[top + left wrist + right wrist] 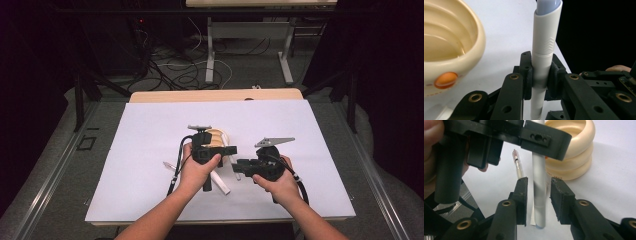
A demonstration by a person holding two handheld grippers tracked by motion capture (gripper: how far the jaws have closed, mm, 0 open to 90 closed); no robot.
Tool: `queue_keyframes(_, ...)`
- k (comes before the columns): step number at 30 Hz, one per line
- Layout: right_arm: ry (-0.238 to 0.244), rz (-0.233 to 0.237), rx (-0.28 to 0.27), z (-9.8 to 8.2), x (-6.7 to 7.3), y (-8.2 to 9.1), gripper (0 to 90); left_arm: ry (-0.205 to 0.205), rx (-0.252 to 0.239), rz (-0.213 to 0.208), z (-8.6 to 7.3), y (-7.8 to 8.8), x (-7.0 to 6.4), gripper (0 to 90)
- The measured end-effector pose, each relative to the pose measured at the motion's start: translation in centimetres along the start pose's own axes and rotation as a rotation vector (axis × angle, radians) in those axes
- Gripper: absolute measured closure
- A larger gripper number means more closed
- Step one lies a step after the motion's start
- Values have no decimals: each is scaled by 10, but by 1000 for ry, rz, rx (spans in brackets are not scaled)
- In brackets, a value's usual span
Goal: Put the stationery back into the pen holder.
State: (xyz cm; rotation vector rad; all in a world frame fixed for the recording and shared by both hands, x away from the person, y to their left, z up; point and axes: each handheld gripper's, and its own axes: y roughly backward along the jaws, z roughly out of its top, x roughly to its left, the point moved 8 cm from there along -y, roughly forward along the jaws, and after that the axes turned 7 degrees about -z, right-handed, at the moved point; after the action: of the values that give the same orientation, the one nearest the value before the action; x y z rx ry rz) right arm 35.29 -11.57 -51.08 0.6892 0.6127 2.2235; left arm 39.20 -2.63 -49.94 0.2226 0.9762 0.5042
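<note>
High view first: both my forearms come in from the bottom edge over the white sheet (pixel 150 150) that covers the table, and my two tools meet near its middle. My left gripper (pixel 227 149) sits just in front of the cream ribbed holder (pixel 218 136), and my right gripper (pixel 240 163) points across toward it from the right. In the left gripper view my jaws are clamped tight on the white pen tube (pixel 543 62); the pads press it from both sides around its lower half, and it stands upright between them, its slanted top showing a pale bluish insert. The cream ribbed holder (pixel 449 47) is close on the left there, open mouth toward the camera, an orange spot on its lower wall. In the right gripper view my own jaws stand apart on either side of the same white pen tube (pixel 539 187), neither pad touching it, while the left gripper (pixel 531 137) crosses above and holds it. A thin refill (pixel 517 165) lies on the sheet just left of the tube, and another white piece (pixel 220 182) lies near my left wrist.
</note>
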Motion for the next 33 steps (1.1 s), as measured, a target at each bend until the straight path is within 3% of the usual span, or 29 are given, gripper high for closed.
queue_keyframes(7, -3, -12, -14, 1, -3, -1, 588, -27, -5, 28, 9, 6, 6, 777)
queue_keyframes(10, -5, -16, -16, 0, -6, -3, 555, -24, -22, 30, 14, 8, 6, 777)
queue_keyframes(18, 0, -30, -21, -1, -10, -5, 493, -60, -51, 53, 29, 15, 8, 777)
queue_keyframes(33, 16, -55, -6, -4, -14, -8, 474, -120, -114, 111, 62, 30, 8, 777)
